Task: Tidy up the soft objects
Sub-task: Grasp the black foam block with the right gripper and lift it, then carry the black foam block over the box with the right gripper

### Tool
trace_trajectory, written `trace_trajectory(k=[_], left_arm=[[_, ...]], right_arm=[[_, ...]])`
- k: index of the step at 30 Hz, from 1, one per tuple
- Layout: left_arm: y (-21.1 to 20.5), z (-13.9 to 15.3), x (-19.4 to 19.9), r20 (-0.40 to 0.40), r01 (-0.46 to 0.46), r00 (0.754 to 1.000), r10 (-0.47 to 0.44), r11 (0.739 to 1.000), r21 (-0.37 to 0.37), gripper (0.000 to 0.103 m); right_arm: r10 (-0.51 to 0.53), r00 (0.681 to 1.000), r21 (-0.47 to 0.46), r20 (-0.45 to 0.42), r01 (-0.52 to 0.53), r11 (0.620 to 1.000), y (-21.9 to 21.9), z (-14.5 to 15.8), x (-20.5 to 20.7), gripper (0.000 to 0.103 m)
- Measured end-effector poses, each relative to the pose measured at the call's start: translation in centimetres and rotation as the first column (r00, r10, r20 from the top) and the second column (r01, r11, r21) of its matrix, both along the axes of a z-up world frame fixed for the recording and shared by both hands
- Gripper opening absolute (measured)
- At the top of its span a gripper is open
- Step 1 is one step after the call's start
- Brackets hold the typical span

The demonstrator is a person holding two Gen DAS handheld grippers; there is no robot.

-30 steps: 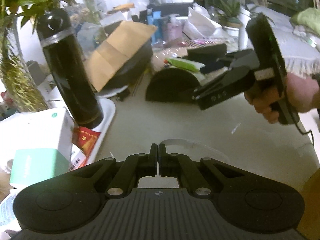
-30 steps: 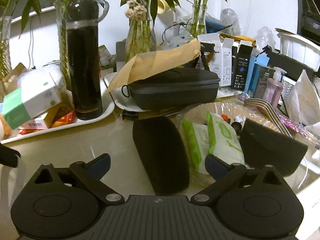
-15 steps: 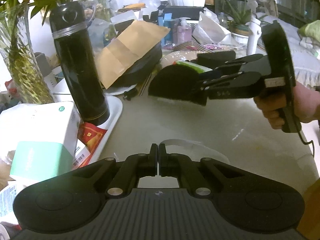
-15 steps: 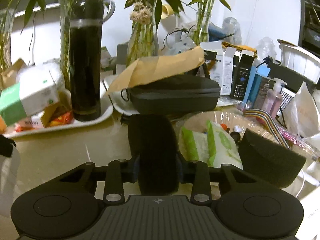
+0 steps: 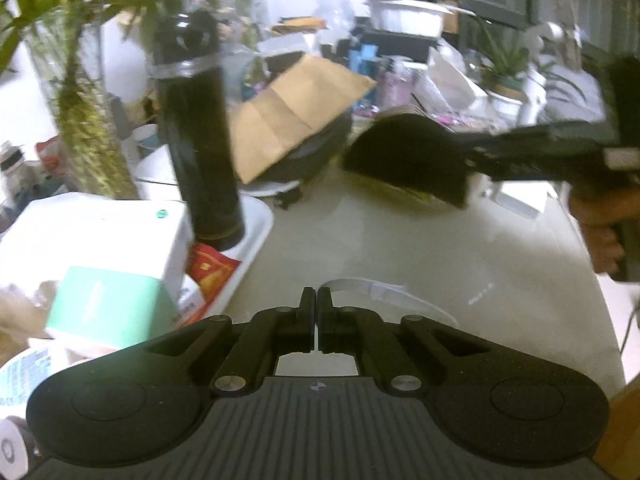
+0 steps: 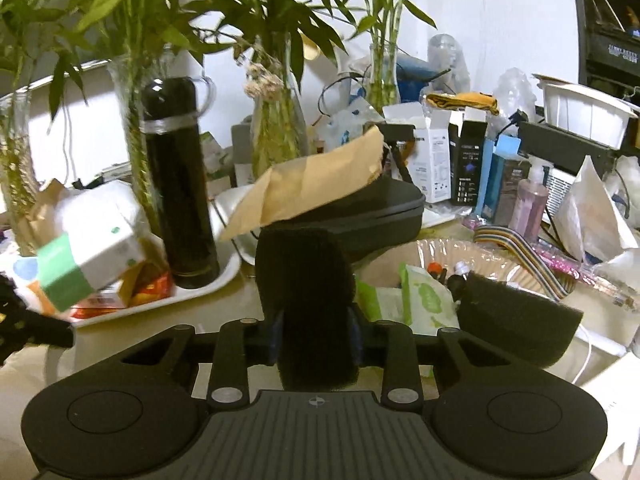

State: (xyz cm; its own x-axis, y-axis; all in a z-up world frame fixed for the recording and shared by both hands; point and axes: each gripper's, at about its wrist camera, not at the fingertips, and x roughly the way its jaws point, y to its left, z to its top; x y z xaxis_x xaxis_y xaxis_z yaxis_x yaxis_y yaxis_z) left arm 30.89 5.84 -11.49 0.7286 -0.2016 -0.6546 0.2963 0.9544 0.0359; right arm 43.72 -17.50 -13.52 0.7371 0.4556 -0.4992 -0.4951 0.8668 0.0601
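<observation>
While the right tongs [image 5: 468, 152] carry one black foam pad [image 5: 404, 156] clear of the tabletop [image 5: 420, 248], right of the black flask [image 5: 196, 136], the left tongs [image 5: 318, 300] sit shut and empty, angled down. One pad lifted, judged early.

Right view: tongs [image 6: 316, 328], jaws just closed, pinch the pad [image 6: 304, 280]; a second pad [image 6: 516, 320] rests further right of the flask [image 6: 176, 188], untouched.

Probably a lived-in home: cluttered table [image 5: 400, 248], bamboo vases [image 6: 276, 132], flask [image 6: 180, 184], lotion bottle [image 6: 528, 204].
</observation>
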Motion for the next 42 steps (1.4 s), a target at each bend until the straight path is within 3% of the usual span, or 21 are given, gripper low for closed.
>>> trace_trajectory(k=[9, 13, 25, 42], left_arm=[[2.2, 2.4, -1.8, 0.007, -0.101, 0.995, 0.102, 0.991, -0.087, 0.001], [2.3, 3.7, -3.1, 0.013, -0.14, 0.99, 0.141, 0.986, -0.09, 0.001], [2.0, 7.9, -7.6, 0.041, -0.137, 0.989, 0.141, 0.986, -0.09, 0.001], [0.5, 14.8, -14.2, 0.119, -0.134, 0.983, 0.143, 0.988, -0.082, 0.001]], right_arm=[[-0.004, 1.0, -0.056, 0.023, 0.005, 0.998, -1.4, 1.5, -3.9, 0.034], [-0.037, 0.999, -0.059, 0.018, 0.038, 0.998, -2.7, 2.2, -5.4, 0.034], [-0.093, 0.995, -0.014, -0.031, 0.093, 0.996, -5.9, 5.2, -9.5, 0.034], [-0.012, 0.999, -0.042, 0.051, 0.015, 0.999, -6.2, 13.0, -16.9, 0.034]])
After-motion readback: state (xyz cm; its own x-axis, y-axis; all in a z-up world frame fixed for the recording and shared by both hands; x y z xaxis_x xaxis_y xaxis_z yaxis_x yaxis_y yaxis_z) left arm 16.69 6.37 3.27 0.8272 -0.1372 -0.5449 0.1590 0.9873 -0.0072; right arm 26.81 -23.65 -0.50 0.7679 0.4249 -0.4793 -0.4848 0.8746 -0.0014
